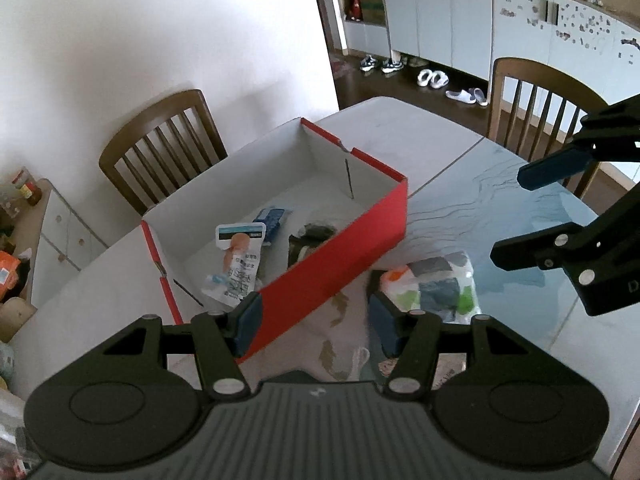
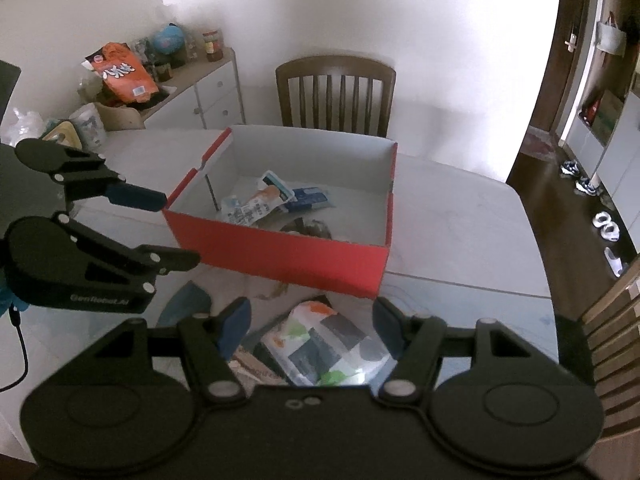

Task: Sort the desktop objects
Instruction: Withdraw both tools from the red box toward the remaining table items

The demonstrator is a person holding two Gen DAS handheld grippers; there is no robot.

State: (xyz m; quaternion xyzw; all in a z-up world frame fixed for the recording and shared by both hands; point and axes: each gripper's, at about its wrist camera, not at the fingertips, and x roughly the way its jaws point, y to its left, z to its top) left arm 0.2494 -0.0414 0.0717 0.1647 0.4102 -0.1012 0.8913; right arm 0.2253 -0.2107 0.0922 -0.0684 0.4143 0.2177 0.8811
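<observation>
Nearest, hovered over the table (image 1: 500, 160) with both claws spread and empty: left gripper (image 1: 314, 322), right gripper (image 2: 310, 326). Found a clear-wrapped packet (image 2: 320, 346) with orange, green and grey patches lying flat beneath the right gripper, just in front of the red box (image 2: 288, 258). Judged the slick, floppy wrap likely to slip from a shallow pinch. Farther in, saw a white pouch (image 1: 236, 264), a blue packet (image 1: 272, 218) and a dark bundle (image 1: 312, 236) already boxed.
</observation>
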